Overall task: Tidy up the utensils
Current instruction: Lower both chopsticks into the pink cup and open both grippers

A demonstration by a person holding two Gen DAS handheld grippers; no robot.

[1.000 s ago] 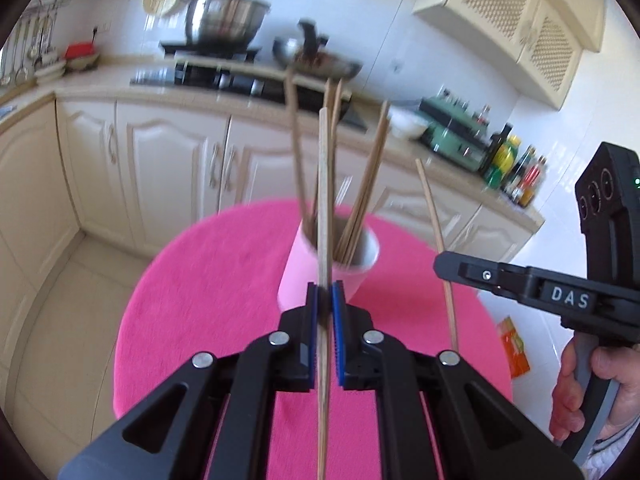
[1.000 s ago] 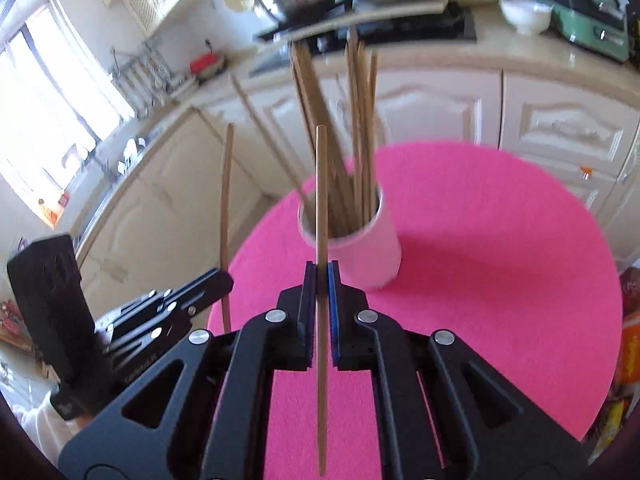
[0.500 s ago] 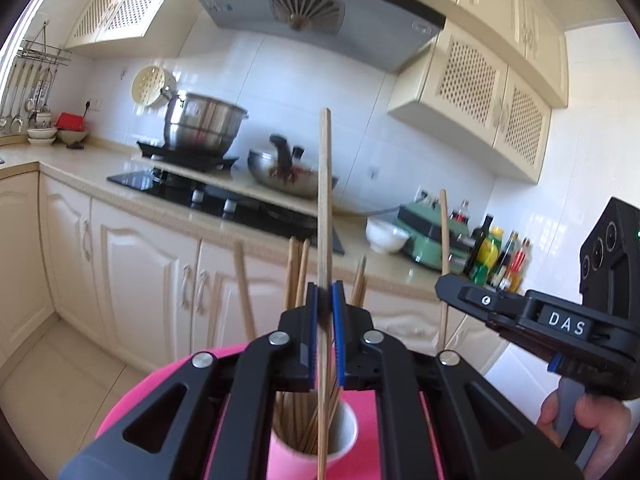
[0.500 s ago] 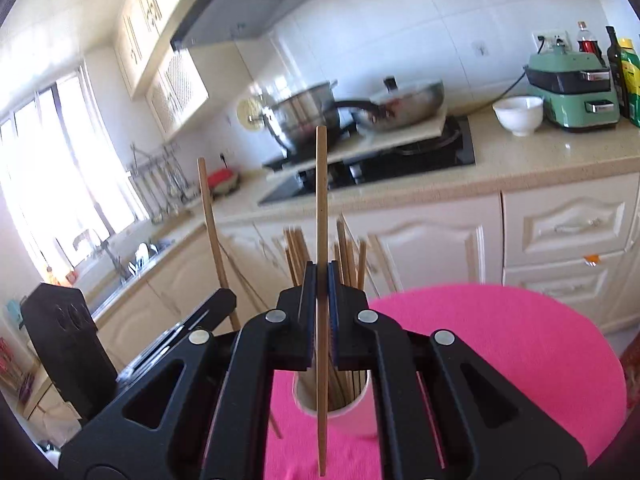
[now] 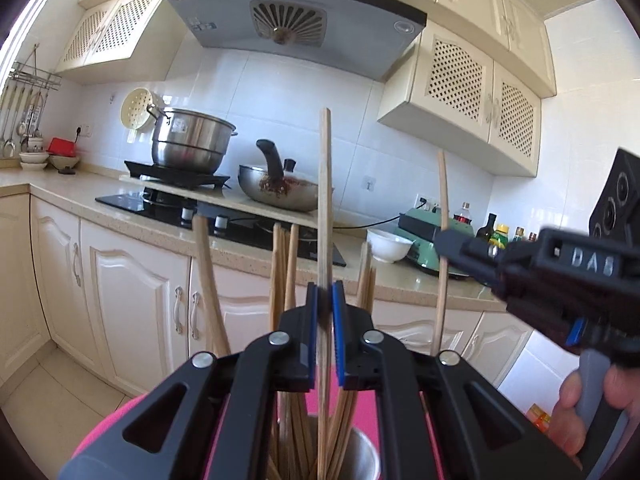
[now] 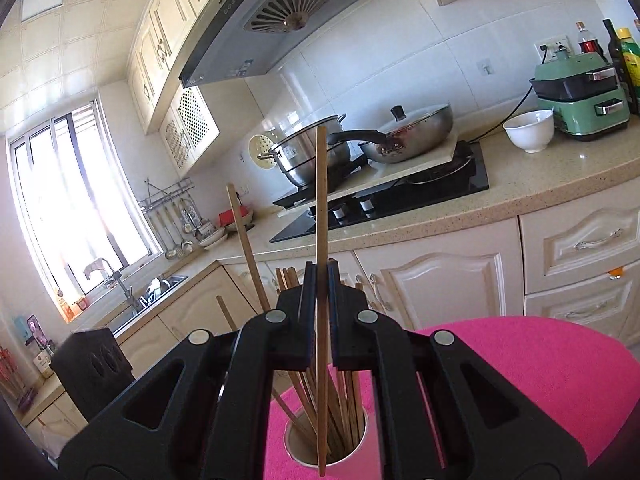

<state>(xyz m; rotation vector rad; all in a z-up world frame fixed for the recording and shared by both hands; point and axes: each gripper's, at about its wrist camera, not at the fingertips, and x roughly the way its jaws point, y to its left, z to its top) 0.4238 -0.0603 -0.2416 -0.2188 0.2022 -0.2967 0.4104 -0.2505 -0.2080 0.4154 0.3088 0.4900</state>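
A: L gripper (image 5: pixel 325 312)?

B: Jaws clamped on a wooden chopstick (image 5: pixel 324 208), held upright. Its lower end reaches down into the mouth of the chopstick holder (image 5: pixel 366 456), w/ the other chopsticks (image 5: pixel 288 276) fanned out around it.

A: R gripper (image 6: pixel 319 292)?

B: Same deal, pinched tight on its own chopstick (image 6: pixel 321 200), vertical. Lower tip hangs over the holder's mouth; can't tell if it touches the far rim or sits just in front of it. From this view the holder (image 6: pixel 298 446) is a white cup w/ a bundle of sticks leaning every which way.

A: Where's the cup?

B: On a round table w/ a pink cloth (image 6: pixel 540 368), near the edge closest to the kitchen units.

A: The two grippers relative to each other?

B: Near each other. In the L wrist view the R gripper (image 5: pixel 444 240) comes in from the right side, its chopstick (image 5: pixel 441 200) standing up beside the cup, and the person's hand (image 5: pixel 576 416) on the handle. In the R wrist view the L one's black body (image 6: pixel 94 364) shows lower left.

A: Background?

B: Counter (image 6: pixel 520 188) w/ a black hob (image 6: pixel 384 200), steel stockpot (image 5: pixel 192 144), wok (image 5: pixel 276 192), white bowl (image 6: pixel 528 130), green appliance (image 6: pixel 580 100), bottles (image 6: pixel 620 48). Range hood (image 5: pixel 288 20) above; sink (image 6: pixel 132 308) by the window (image 6: pixel 72 200).
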